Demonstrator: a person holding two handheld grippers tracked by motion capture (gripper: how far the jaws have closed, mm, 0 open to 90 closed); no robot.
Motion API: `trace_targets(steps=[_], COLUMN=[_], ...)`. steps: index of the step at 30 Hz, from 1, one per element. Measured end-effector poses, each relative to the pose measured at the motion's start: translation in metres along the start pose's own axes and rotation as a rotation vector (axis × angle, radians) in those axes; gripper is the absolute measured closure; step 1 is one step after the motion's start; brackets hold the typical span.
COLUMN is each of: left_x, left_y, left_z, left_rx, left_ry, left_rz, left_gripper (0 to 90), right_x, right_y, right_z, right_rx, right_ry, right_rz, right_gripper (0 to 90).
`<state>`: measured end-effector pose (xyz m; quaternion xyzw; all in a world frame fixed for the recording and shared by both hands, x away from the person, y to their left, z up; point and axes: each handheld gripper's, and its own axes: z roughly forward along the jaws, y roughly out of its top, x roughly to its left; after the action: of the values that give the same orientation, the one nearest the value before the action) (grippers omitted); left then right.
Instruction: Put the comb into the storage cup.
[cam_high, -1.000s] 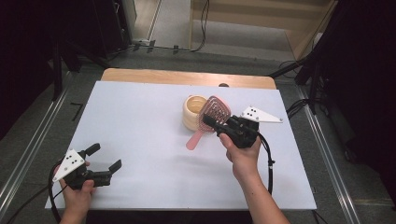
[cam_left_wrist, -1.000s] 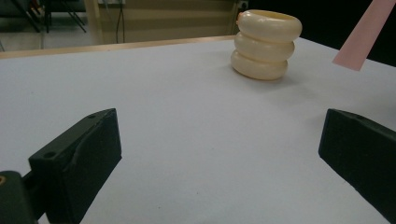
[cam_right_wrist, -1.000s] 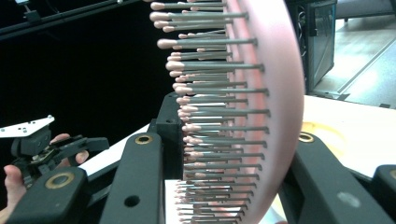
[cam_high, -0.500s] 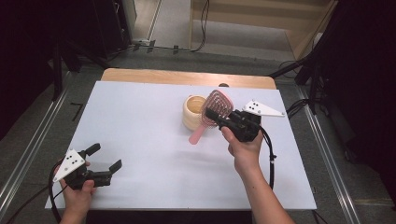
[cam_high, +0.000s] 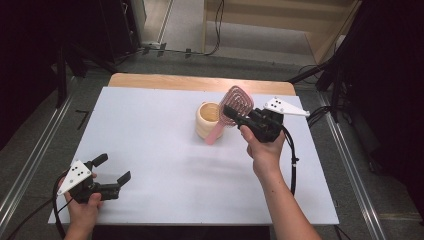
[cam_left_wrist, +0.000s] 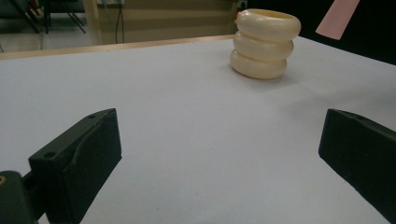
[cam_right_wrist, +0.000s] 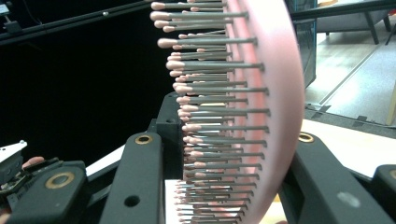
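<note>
A pink hairbrush (cam_high: 237, 103) hangs tilted above the table, handle end (cam_high: 215, 135) pointing down beside a cream ribbed cup (cam_high: 206, 120). My right gripper (cam_high: 231, 114) is shut on the brush's head, just right of the cup. In the right gripper view the bristled head (cam_right_wrist: 261, 93) stands on edge between the two jaws. My left gripper (cam_high: 112, 168) rests low at the table's near left corner, open with nothing in it. From the left gripper view the cup (cam_left_wrist: 265, 44) stands far ahead and the pink handle tip (cam_left_wrist: 337, 17) hangs at the top right.
The white table top (cam_high: 150, 150) has a wooden strip (cam_high: 165, 82) along its far edge. Metal rails (cam_high: 30, 165) run down both sides. Dark stands and cables lie on the floor beyond. A black cable (cam_high: 292, 165) trails from the right gripper.
The right gripper has carried the brush up, farther back and a little right. The handle has lifted off the table beside the cup. The left gripper has stayed still.
</note>
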<state>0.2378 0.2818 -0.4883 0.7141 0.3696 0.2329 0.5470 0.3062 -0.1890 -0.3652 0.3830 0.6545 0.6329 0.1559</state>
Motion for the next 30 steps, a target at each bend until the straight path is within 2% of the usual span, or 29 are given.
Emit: trace_targets(steps=[21,30], left_x=[-0.001,-0.001], left_y=[0.000,0.000], left_z=[0.000,0.001], left_rx=[-0.002,-0.003], left_ry=[-0.002,-0.003], left_rz=[0.004,0.005], left_gripper=[0.0,0.0], right_x=[-0.007,-0.015], right_y=[0.024,0.030], right_z=[0.005,0.008], right_rx=[-0.024,-0.034], right_ry=[-0.020,-0.017], right_rz=[-0.015,0.008], right_gripper=[61.7,61.7])
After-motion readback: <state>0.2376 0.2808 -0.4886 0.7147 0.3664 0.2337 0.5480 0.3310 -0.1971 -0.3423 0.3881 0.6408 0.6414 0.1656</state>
